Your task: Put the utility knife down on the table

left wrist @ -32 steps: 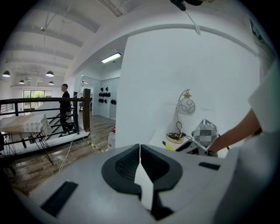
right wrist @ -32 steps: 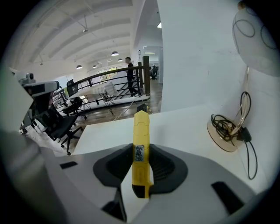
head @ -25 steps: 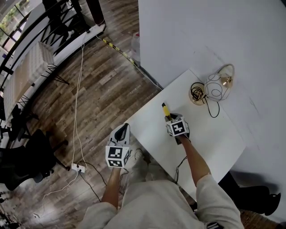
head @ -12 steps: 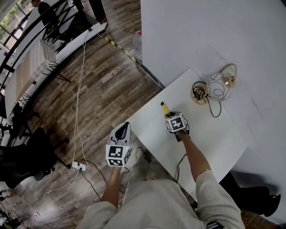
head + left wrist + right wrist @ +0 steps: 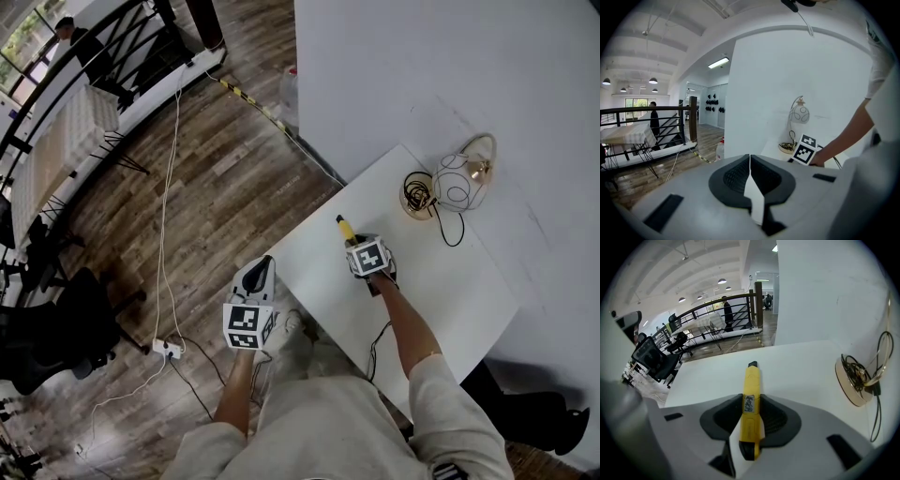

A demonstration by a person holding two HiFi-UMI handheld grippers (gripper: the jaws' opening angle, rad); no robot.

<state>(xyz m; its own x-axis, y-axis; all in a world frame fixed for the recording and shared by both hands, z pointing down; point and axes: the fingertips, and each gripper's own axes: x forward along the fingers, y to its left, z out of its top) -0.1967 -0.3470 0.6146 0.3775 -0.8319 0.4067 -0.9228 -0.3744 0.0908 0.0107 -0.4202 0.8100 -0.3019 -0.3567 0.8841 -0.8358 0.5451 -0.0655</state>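
The left claw point(image 5: 256, 275), closed on nothing, is held over the floor point(image 5: 216, 169) at lower left. At mid-frame the yellow knife point(image 5: 346, 228) is clamped in the right claw point(image 5: 354, 244), pointing out over the white table point(image 5: 441, 291). A lamp point(image 5: 459, 181) is seen beyond, at upper right.

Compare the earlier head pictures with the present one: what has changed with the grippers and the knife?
Nothing visibly moved. The right gripper stays shut on the yellow knife over the table. The left gripper stays shut and empty, off the table's edge above the floor.
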